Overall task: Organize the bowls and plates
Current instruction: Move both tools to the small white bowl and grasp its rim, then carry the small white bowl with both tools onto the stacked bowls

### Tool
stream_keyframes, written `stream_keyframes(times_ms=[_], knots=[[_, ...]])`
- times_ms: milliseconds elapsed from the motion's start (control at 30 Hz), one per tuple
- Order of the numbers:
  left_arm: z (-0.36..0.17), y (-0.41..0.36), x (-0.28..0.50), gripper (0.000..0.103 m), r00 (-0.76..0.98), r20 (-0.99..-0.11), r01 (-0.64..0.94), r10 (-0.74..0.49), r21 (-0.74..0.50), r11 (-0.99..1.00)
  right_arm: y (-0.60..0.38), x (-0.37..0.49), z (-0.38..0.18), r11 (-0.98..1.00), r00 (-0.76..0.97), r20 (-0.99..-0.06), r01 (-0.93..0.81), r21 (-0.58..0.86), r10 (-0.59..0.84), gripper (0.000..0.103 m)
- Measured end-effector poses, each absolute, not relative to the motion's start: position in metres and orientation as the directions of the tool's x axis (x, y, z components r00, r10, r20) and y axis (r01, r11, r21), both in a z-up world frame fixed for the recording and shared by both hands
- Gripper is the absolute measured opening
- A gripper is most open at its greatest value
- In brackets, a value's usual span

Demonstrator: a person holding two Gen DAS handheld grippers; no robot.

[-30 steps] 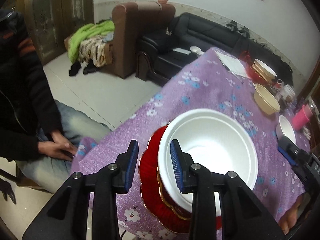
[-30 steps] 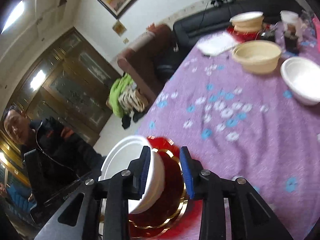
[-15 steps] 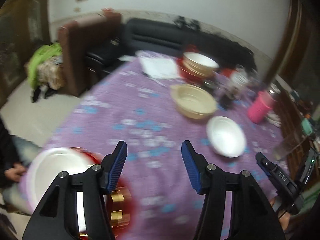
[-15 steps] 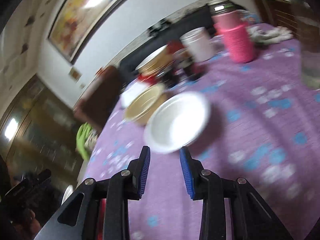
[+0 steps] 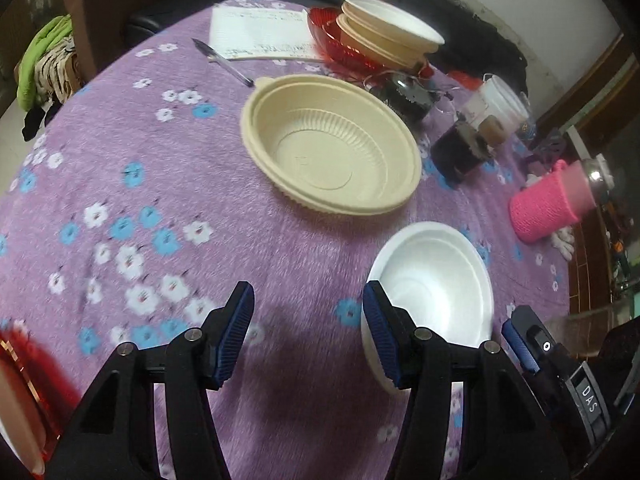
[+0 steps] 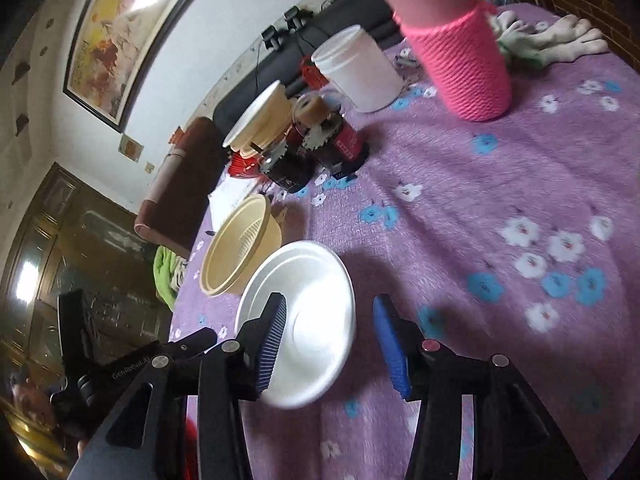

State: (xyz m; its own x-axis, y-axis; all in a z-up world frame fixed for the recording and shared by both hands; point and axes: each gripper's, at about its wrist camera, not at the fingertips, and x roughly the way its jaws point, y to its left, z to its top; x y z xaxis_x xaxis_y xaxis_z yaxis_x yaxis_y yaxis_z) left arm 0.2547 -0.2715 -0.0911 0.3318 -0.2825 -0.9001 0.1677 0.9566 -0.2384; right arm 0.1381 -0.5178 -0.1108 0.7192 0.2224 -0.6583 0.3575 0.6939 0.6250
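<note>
A white foam bowl (image 5: 436,280) sits upright on the purple flowered tablecloth (image 5: 120,160), with a larger beige ribbed bowl (image 5: 332,148) just beyond it. My left gripper (image 5: 308,332) hovers open over bare cloth, its right finger beside the white bowl's near-left rim, nothing between the jaws. My right gripper (image 6: 332,344) is at the white bowl (image 6: 308,320). Its jaws are opening and straddle the bowl's near rim without pressing it. A red plate carrying a white bowl (image 5: 20,392) lies at the lower left edge. Far back, nested bowls rest on red plates (image 5: 380,36).
A pink knit-sleeved bottle (image 5: 548,208) stands right of the bowls, with dark jars (image 5: 460,152) and a white tub (image 6: 356,72) behind. Paper and a pen (image 5: 260,32) lie at the far side. A brown armchair (image 5: 92,8) stands beyond the table.
Both grippers let go of the red plate with its white bowl and swept across the table to the loose white bowl. Both pairs of jaws now stand wider.
</note>
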Motion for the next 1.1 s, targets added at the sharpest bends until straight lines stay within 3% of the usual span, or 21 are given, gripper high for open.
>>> stream_keyframes(times_ms=[433, 567, 600, 667, 767, 1100], knots=[[-0.119, -0.304, 0.259, 0.055, 0.310, -0.904, 0.221, -0.296, -0.235, 0.947, -0.522, 0.160, -0.142, 0.697, 0.662, -0.722, 0.420, 0.581, 0.203, 0.048], [-0.131, -0.310, 0.257, 0.055, 0.286, -0.908, 0.232, -0.306, -0.244, 0.942, -0.514, 0.162, -0.144, 0.724, 0.640, -0.743, 0.416, 0.551, 0.197, 0.012], [-0.130, -0.310, 0.255, 0.053, 0.294, -0.906, 0.236, -0.304, -0.240, 0.942, -0.513, 0.162, -0.145, 0.728, 0.637, -0.746, 0.419, 0.544, 0.191, 0.011], [-0.125, -0.310, 0.250, 0.032, 0.308, -0.897, 0.248, -0.316, -0.245, 0.937, -0.511, 0.162, -0.145, 0.732, 0.635, -0.751, 0.423, 0.535, 0.182, 0.010], [-0.118, -0.309, 0.240, 0.020, 0.319, -0.895, 0.257, -0.312, -0.235, 0.937, -0.510, 0.160, -0.141, 0.711, 0.647, -0.730, 0.407, 0.573, 0.218, 0.007], [-0.064, -0.261, 0.184, 0.014, 0.454, -0.840, 0.280, -0.298, -0.183, 0.942, -0.465, 0.123, -0.087, 0.735, 0.720, -0.640, 0.276, 0.619, 0.268, 0.006]])
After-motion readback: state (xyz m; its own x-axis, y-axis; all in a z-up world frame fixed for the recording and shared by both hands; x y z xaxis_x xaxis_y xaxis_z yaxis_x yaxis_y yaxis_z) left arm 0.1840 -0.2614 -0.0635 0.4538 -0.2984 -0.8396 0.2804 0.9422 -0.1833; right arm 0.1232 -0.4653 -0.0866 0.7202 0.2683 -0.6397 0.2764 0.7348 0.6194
